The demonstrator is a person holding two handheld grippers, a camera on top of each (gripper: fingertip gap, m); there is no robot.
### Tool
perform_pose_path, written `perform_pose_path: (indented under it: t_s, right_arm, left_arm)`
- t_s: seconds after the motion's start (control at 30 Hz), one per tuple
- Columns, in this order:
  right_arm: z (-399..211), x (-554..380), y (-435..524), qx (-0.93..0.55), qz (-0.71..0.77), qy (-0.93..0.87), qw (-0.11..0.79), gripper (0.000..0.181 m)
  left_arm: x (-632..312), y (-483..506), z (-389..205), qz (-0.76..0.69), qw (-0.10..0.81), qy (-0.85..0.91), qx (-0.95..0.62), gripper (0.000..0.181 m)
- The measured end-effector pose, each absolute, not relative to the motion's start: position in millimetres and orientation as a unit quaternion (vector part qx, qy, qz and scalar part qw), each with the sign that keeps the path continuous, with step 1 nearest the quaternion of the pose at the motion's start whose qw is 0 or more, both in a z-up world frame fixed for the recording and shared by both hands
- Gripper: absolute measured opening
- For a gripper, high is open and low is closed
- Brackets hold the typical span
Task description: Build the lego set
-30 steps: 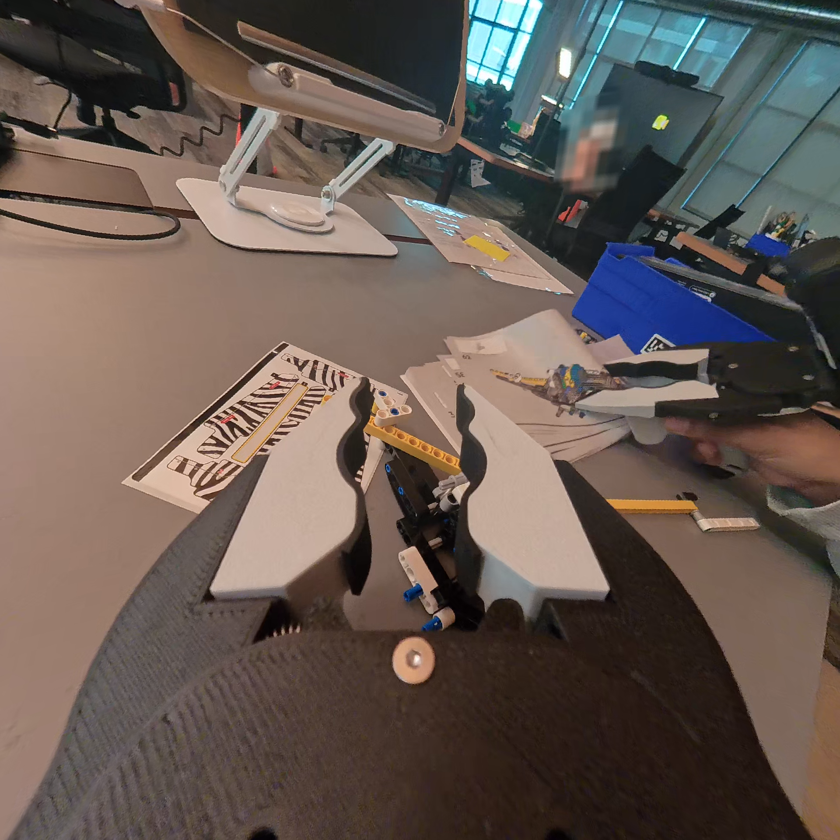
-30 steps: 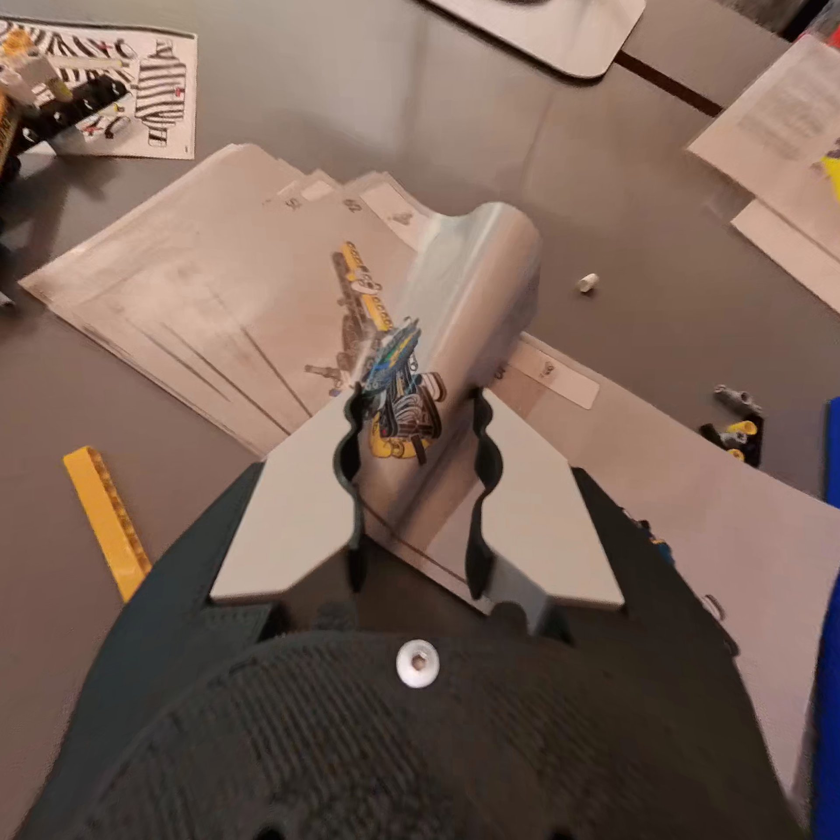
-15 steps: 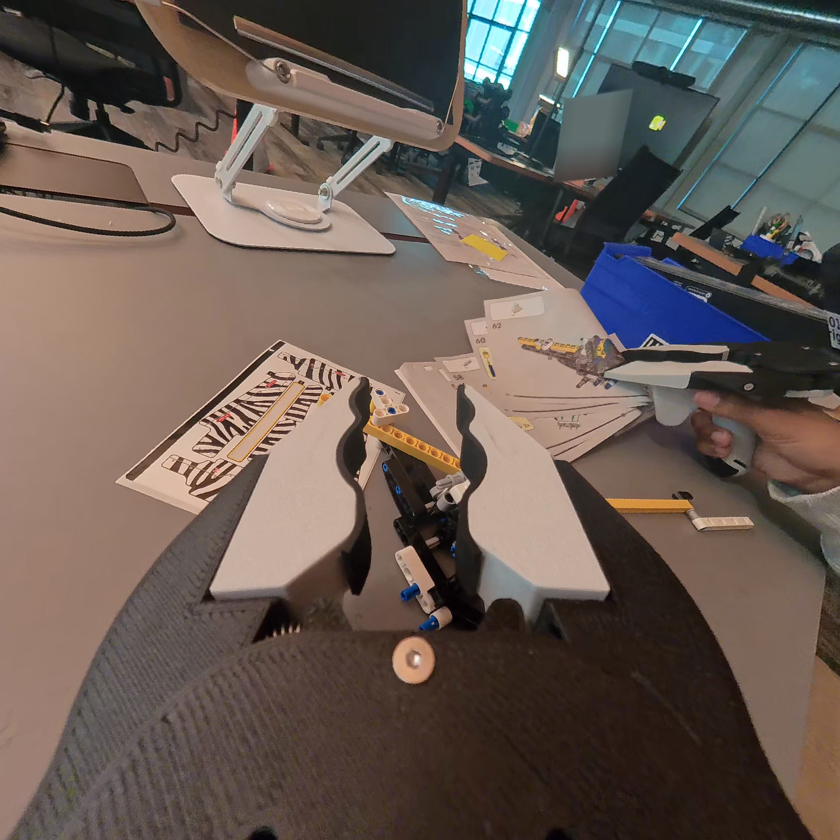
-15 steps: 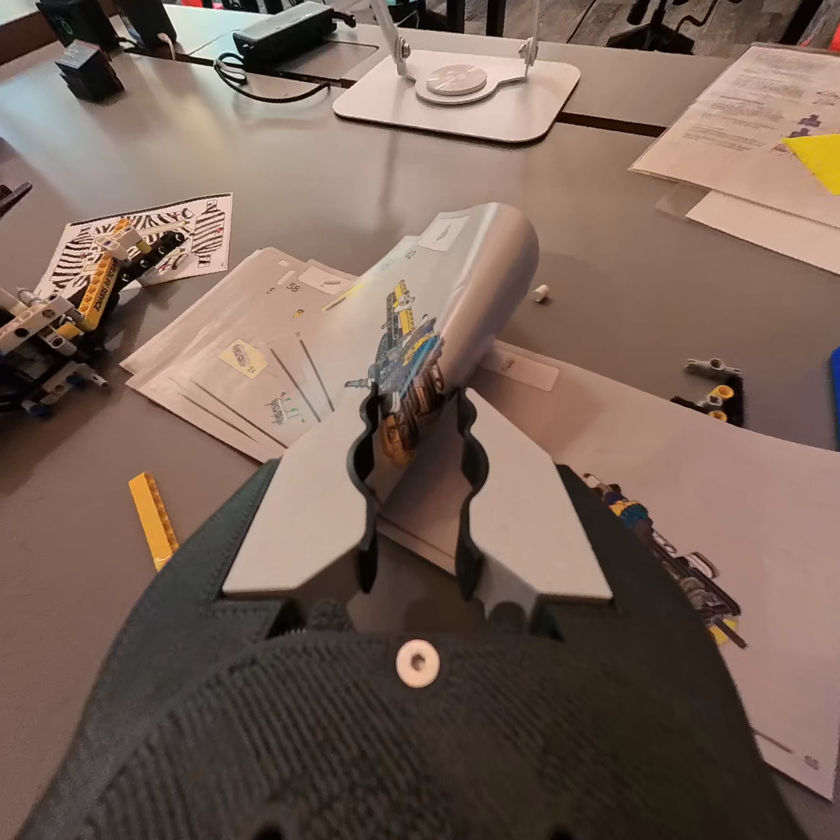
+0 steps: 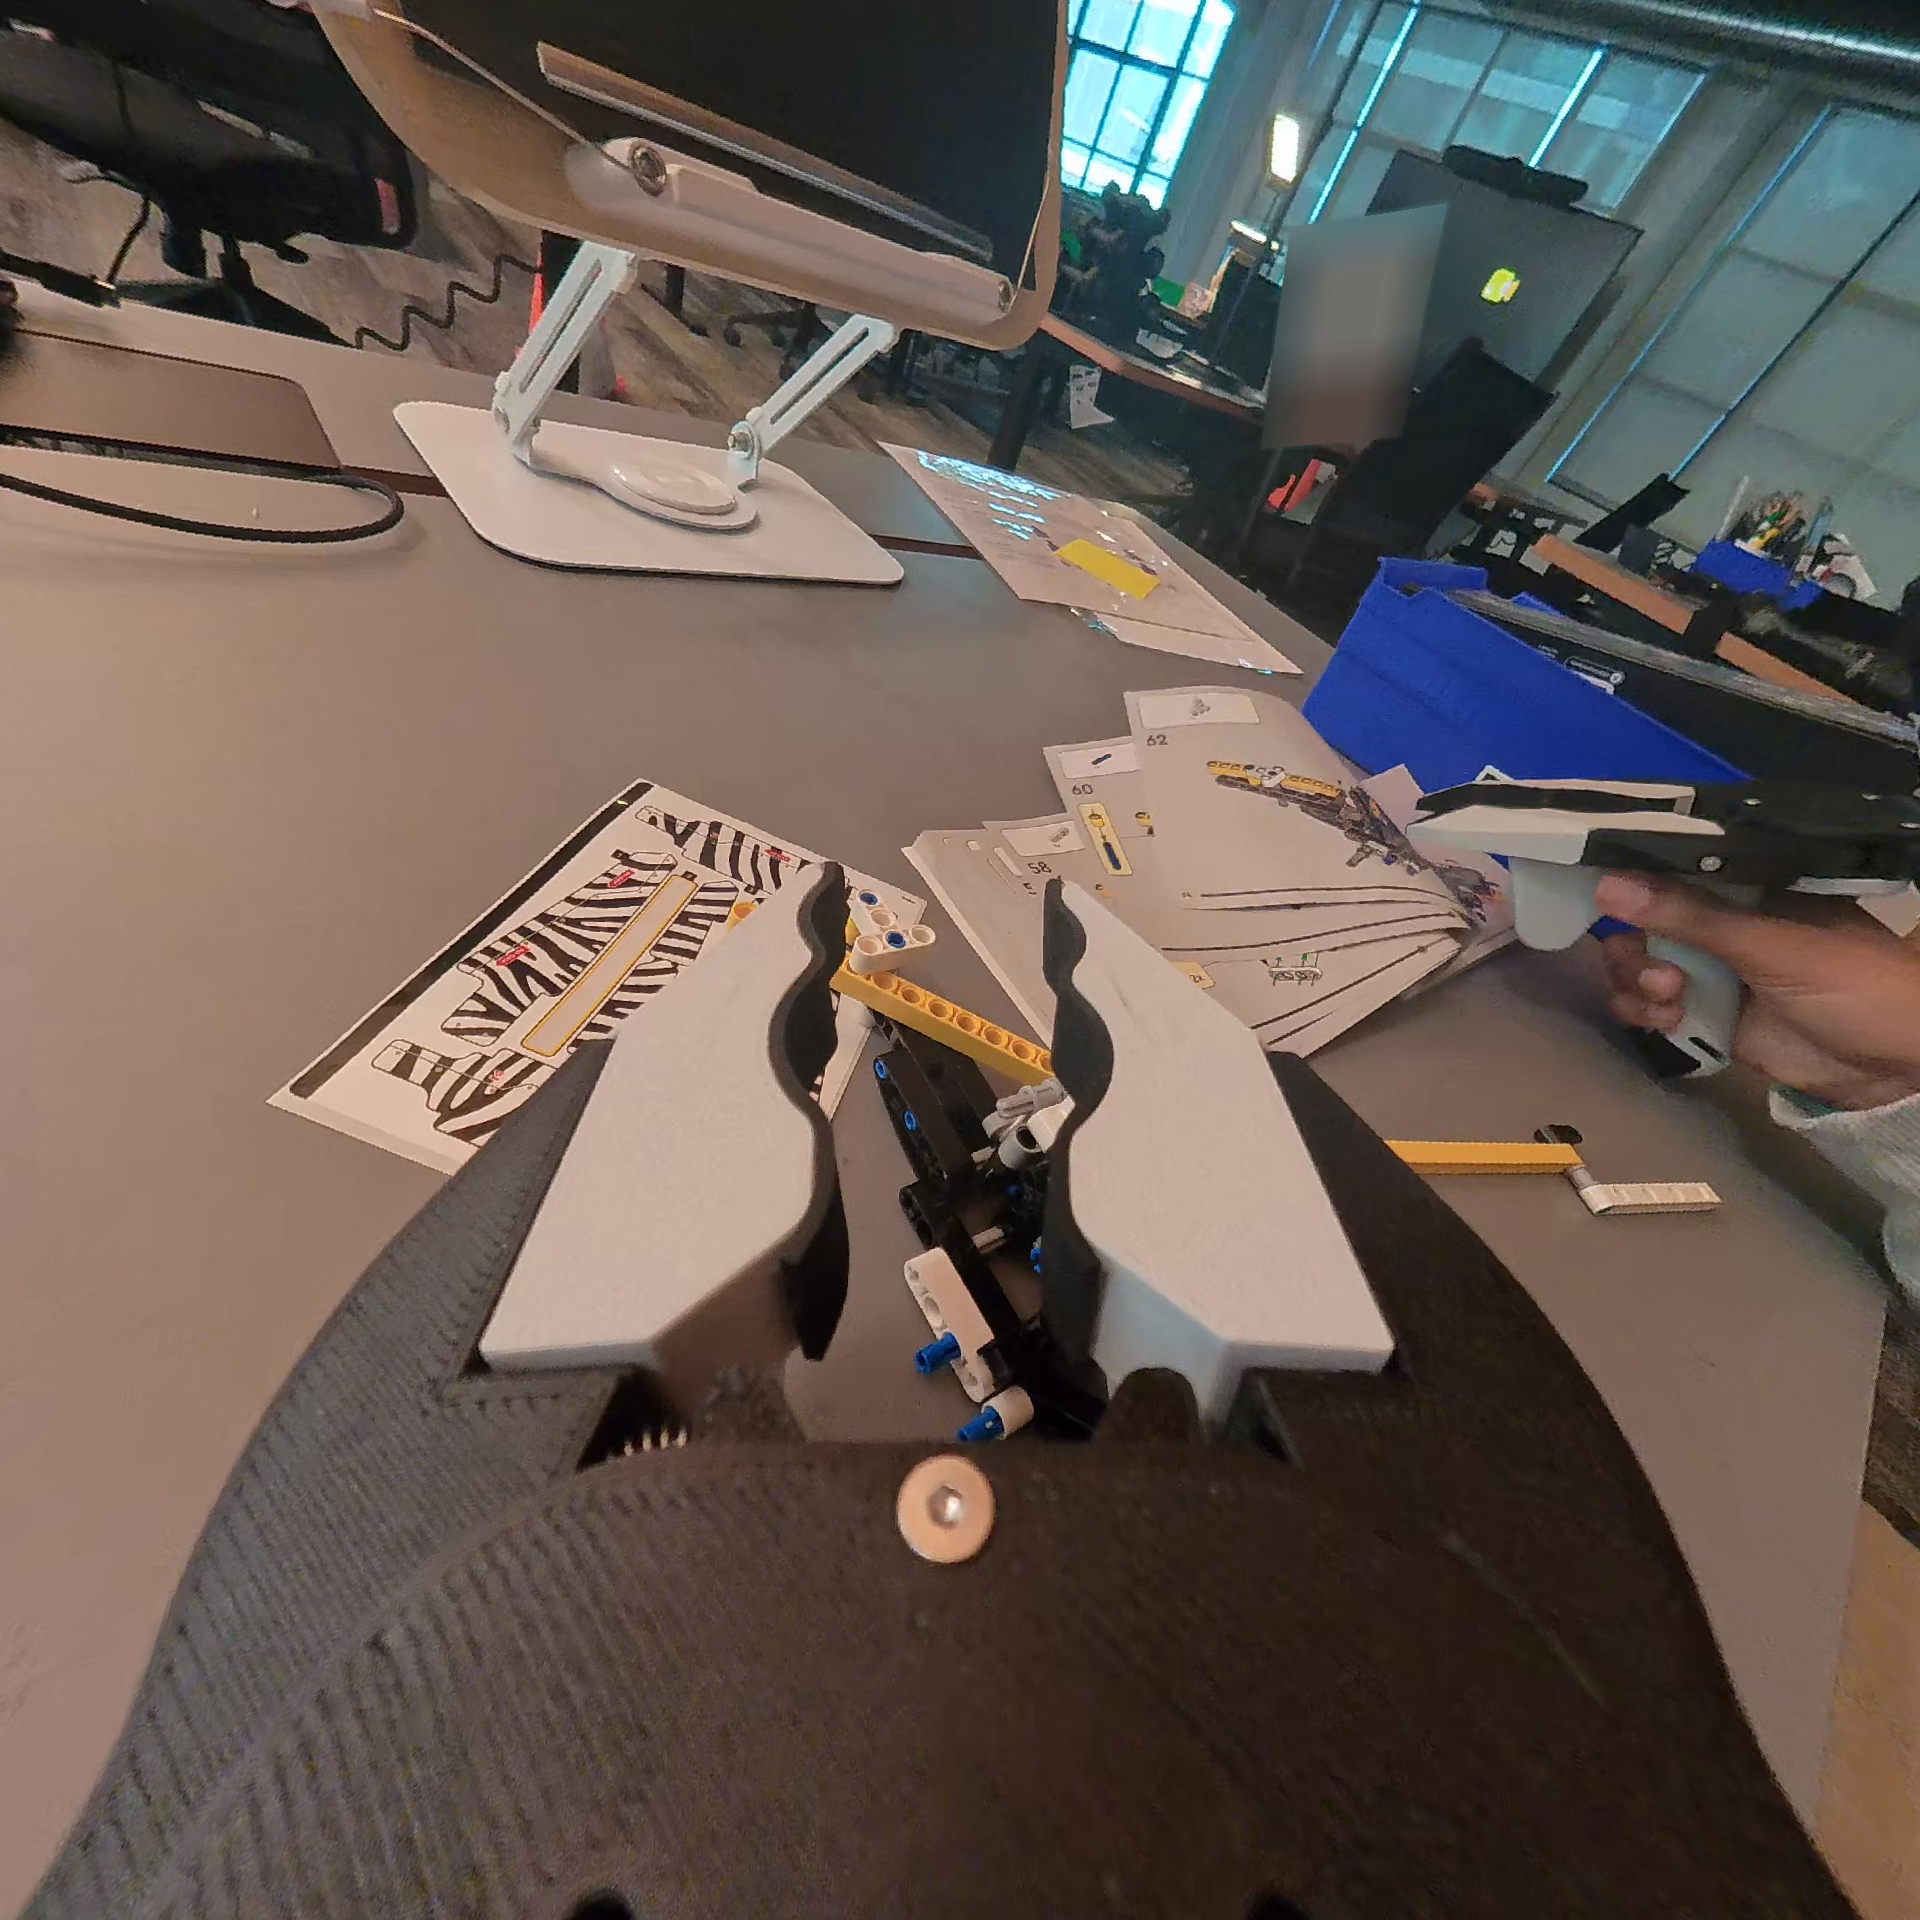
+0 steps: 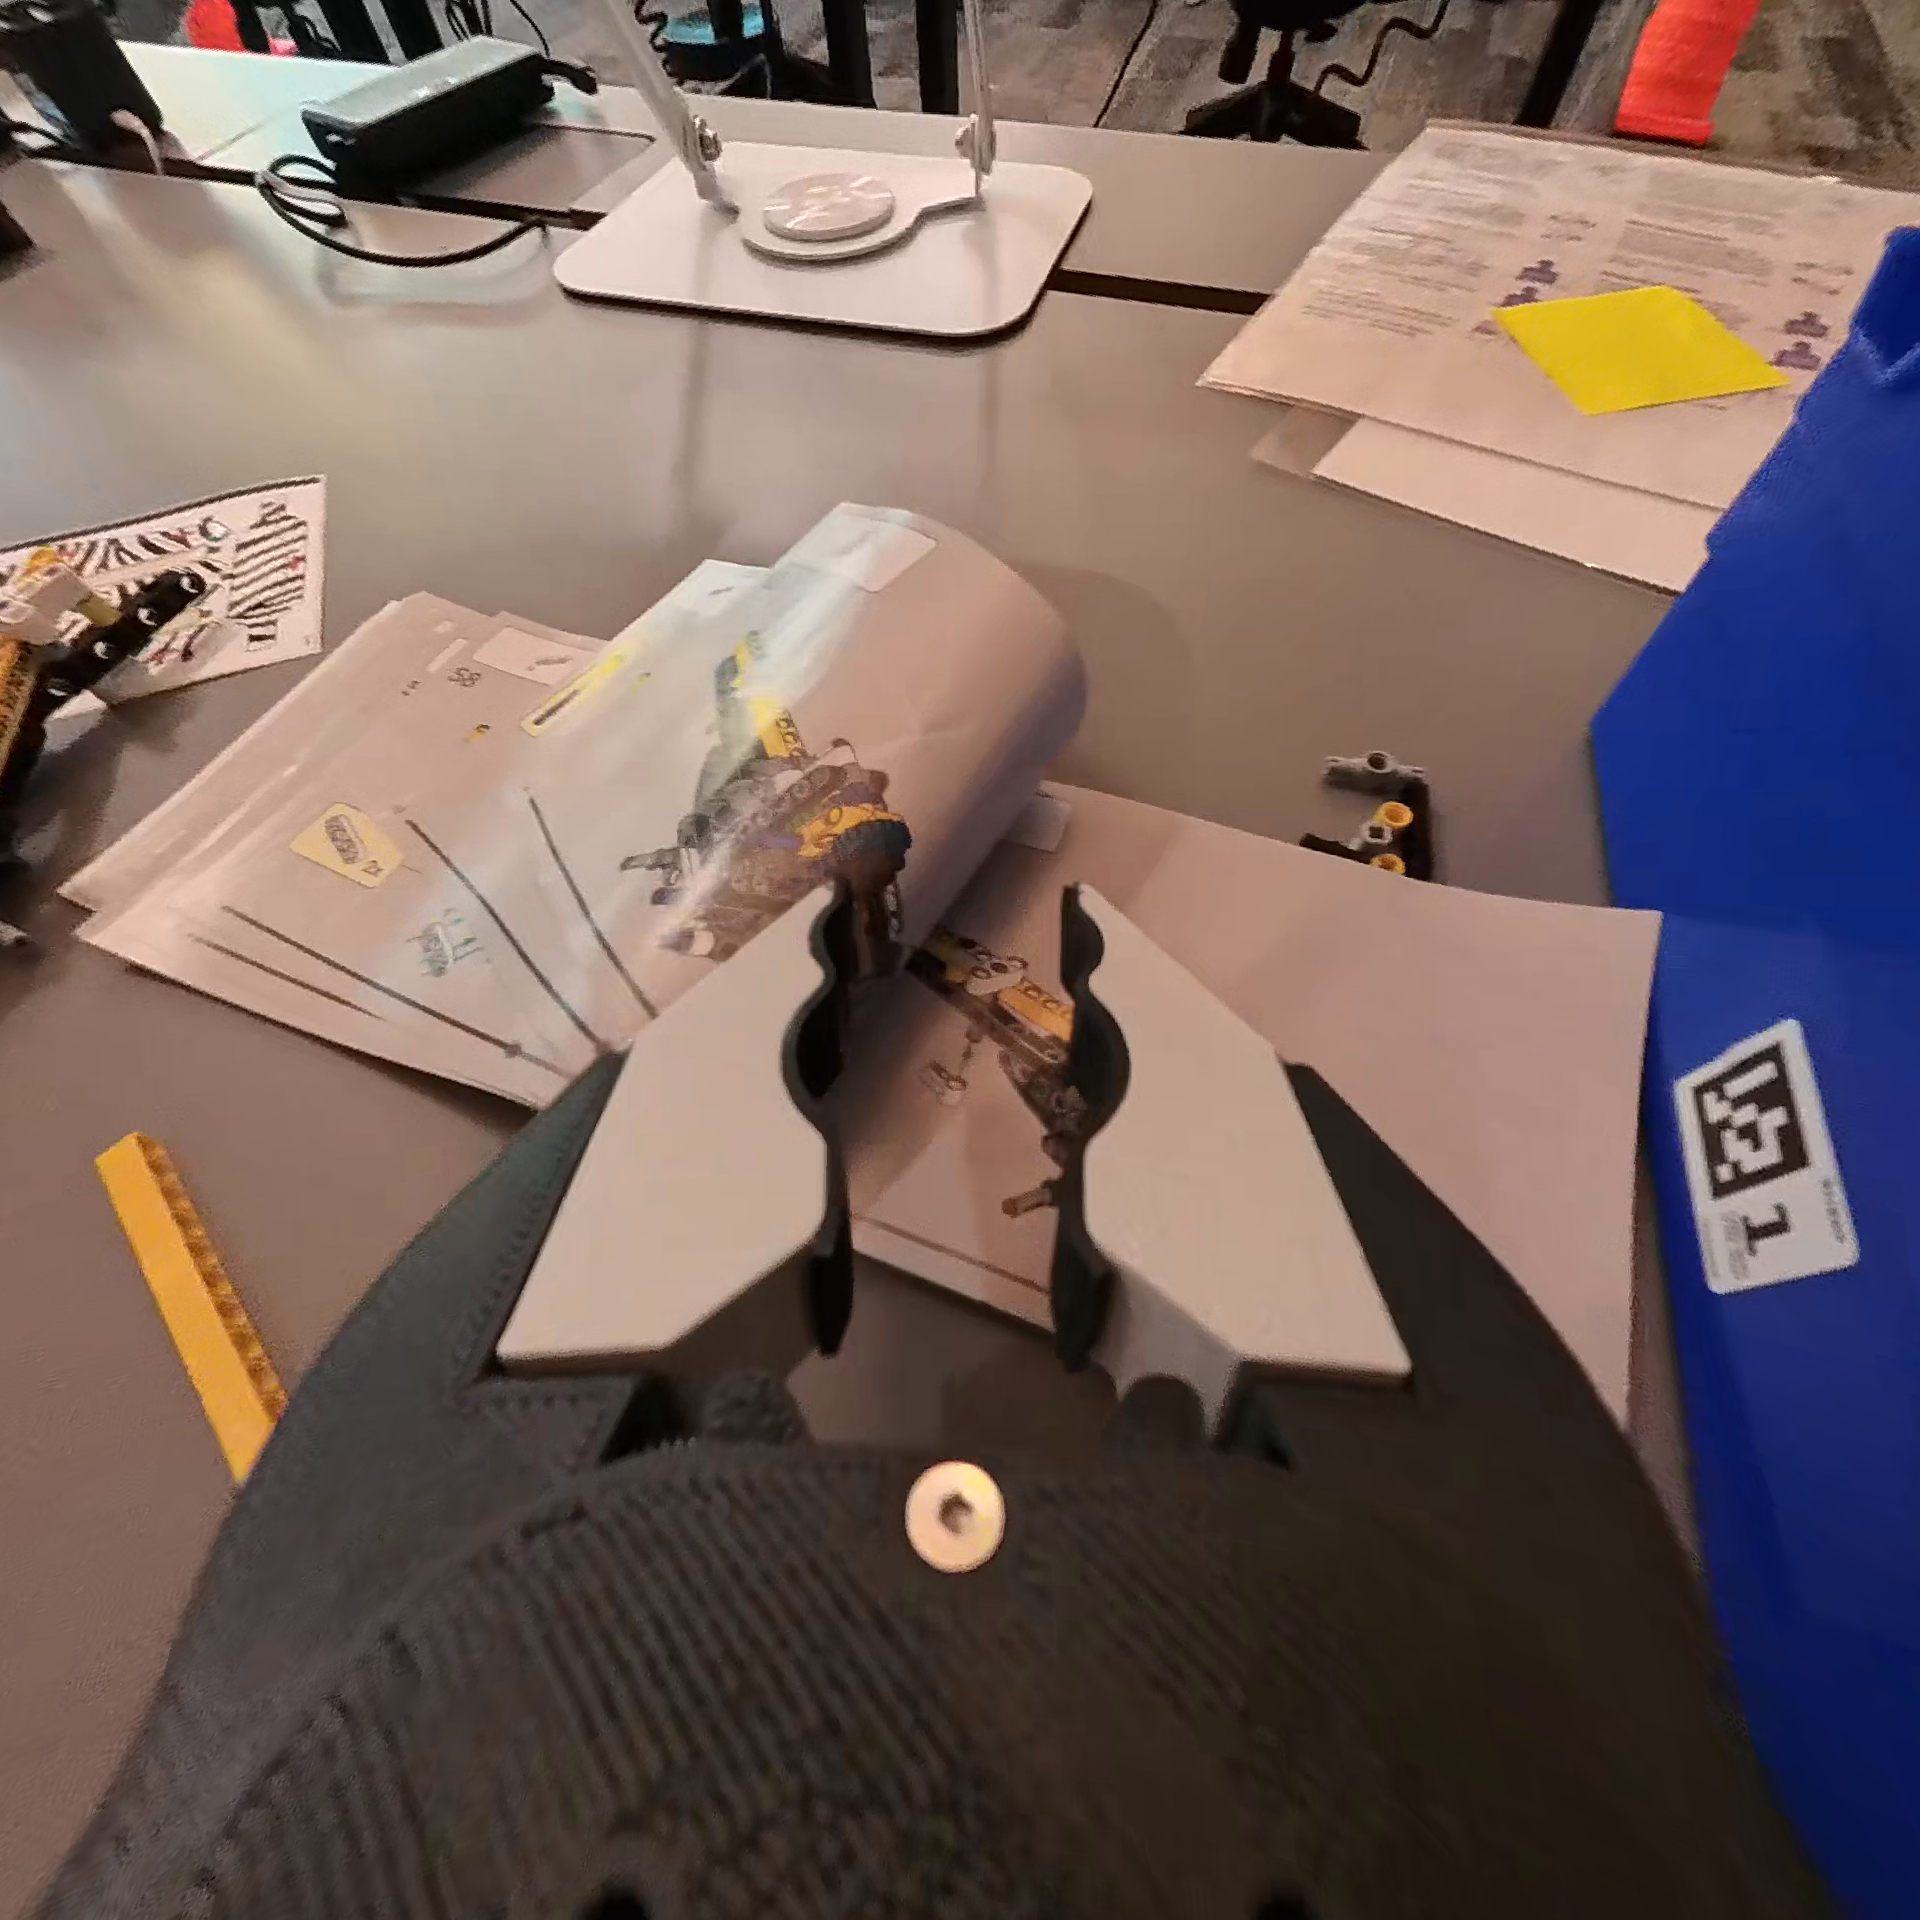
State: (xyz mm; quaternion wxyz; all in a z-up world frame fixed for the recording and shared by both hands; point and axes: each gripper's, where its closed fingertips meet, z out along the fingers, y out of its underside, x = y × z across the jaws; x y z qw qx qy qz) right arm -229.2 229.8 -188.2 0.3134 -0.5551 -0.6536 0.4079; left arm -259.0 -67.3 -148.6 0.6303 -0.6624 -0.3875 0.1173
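Observation:
A black, yellow and white Lego assembly (image 5: 956,1153) lies on the grey table between the fingers of my left gripper (image 5: 940,904). The gripper is open, and the assembly rests against its right finger. The assembly also shows in the right wrist view (image 6: 62,655), at the far left. My right gripper (image 6: 951,914) is open and empty just above the open instruction booklet (image 6: 727,790). One curled page of the booklet stands left of the gripper's left fingertip. The right gripper also shows in the left wrist view (image 5: 1434,821), held by a hand at the booklet's (image 5: 1247,862) right edge.
A loose yellow beam (image 6: 187,1288) lies left of my right gripper. A small black, grey and yellow piece (image 6: 1382,821) lies beside the blue bin (image 6: 1787,831). A zebra sticker sheet (image 5: 582,956), a white monitor stand (image 5: 644,499) and papers with a yellow note (image 6: 1558,312) lie farther back. About 30 centimetres separates my left fingertips from my right.
My right gripper has opened, let go of the booklet page and drawn back to the right. The page is curling over to the left. My left gripper has hardly moved.

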Motion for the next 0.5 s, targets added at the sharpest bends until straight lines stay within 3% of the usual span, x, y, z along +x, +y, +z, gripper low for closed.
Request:
perform_pose_path:
  t_s: [0.27, 0.5]
  right_arm:
    - [-205.3, -229.1, 243.3, -0.543, 0.317, -0.69, 0.358, 0.045]
    - [-150.1, -230.8, 149.5, -0.45, 0.459, -0.694, 0.323, 0.05]
  left_arm:
    - [-258.9, -67.5, -148.3, 0.118, 0.63, -0.387, -0.662, 0.036]
    - [-260.1, -67.0, -150.4, 0.123, 0.626, -0.388, -0.666, 0.036]
